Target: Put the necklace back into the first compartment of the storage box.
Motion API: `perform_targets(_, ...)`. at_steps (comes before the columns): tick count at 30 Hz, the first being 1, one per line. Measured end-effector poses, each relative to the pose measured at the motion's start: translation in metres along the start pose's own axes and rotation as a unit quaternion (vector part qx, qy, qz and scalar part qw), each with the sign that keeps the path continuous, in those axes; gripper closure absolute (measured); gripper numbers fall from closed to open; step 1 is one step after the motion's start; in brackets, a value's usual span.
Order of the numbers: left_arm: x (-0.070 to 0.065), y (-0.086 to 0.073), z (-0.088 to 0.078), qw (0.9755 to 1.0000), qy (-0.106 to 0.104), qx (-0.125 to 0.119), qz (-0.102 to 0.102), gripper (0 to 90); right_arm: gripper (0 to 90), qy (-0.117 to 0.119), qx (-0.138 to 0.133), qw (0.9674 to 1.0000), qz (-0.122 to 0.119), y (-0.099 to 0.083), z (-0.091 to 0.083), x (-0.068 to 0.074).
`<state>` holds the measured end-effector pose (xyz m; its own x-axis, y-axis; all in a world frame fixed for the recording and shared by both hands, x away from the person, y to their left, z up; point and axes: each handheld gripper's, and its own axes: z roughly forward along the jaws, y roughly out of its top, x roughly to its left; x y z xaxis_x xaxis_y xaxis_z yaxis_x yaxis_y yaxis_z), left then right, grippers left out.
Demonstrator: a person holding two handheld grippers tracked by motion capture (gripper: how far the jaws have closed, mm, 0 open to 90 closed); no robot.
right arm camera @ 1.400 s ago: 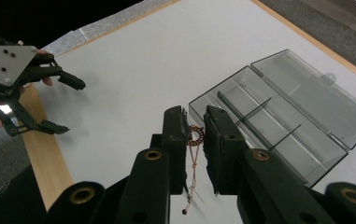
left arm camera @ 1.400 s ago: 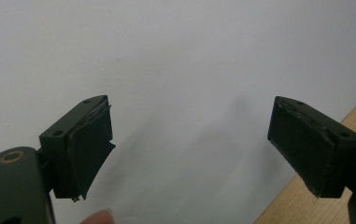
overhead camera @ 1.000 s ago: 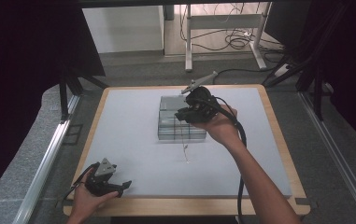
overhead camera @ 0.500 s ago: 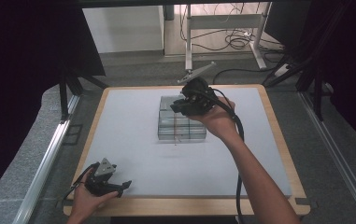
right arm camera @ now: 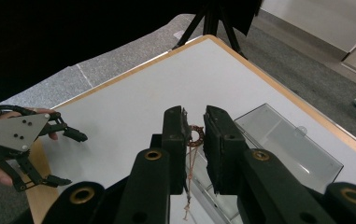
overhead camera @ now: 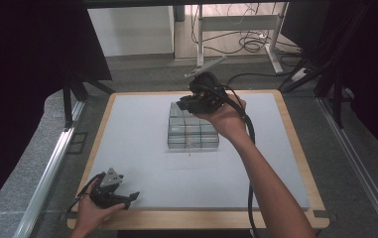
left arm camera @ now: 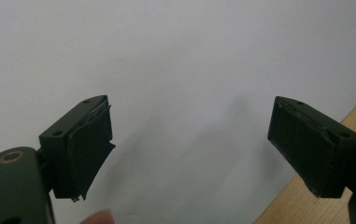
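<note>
My right gripper (right arm camera: 194, 127) is shut on a small brown ring (right arm camera: 195, 136), and a thin string (right arm camera: 189, 186) dangles from that ring. In the high view the right gripper (overhead camera: 183, 105) hangs above the far end of a clear plastic compartment box (overhead camera: 192, 131) in the middle of the white table top. The box (right arm camera: 283, 140) lies just below the jaws, and its compartments look bare. My left gripper (overhead camera: 128, 197) rests near the front left corner of the table, held in a hand. Its jaws (left arm camera: 189, 144) stand wide open over bare white surface.
The white table top (overhead camera: 142, 148) has a wooden rim (overhead camera: 295, 139). Grey floor and metal rails run along both sides. A desk frame with cables (overhead camera: 246, 39) stands beyond the far edge. A black cable trails from the right gripper along the forearm.
The right gripper has lifted and moved toward the far edge of the box, carrying the ring and string with it. The left gripper has stayed put.
</note>
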<state>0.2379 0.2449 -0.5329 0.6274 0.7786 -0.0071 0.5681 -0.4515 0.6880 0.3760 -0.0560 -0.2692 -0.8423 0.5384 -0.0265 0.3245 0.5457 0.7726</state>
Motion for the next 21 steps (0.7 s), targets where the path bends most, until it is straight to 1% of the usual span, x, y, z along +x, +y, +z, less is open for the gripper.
perform_targets(4,0.0,0.0,0.0,1.0,0.0,-0.001,-0.001,14.3,77.2,0.0,-0.003,1.0,0.0,0.003,0.0,-0.002)
perform_targets(10,0.0,0.0,0.0,1.0,0.0,0.0,0.0,14.3,77.2,0.0,-0.006,0.9999,0.008,0.007,0.001,-0.005)
perform_targets(21,0.0,0.0,0.0,1.0,0.0,-0.001,-0.002,14.3,77.2,-0.008,-0.009,0.9998,0.017,0.013,0.001,-0.012)
